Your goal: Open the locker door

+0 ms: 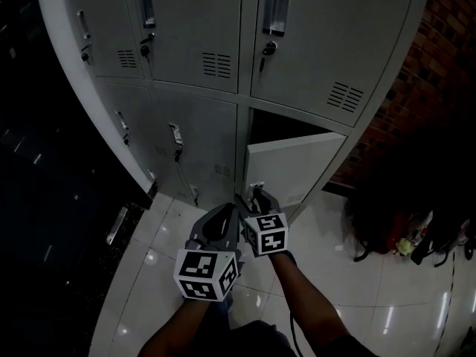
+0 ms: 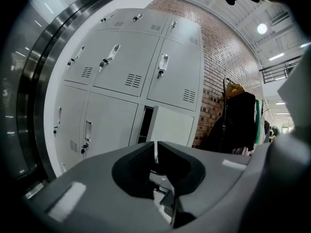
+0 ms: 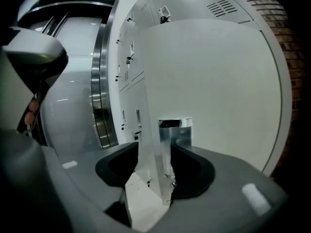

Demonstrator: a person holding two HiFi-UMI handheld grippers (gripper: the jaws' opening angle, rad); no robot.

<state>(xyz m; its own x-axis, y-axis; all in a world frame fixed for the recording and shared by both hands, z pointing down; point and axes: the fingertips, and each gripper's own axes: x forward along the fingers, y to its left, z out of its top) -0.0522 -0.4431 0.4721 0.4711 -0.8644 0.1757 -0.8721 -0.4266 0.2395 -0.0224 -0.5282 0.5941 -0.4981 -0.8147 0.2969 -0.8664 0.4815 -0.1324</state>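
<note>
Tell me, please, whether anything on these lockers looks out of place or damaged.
Only one thing stands out: the lower right locker door stands partly open, while the other doors in view are shut. It is no damage: the right gripper has its fingers closed on that door's edge.
</note>
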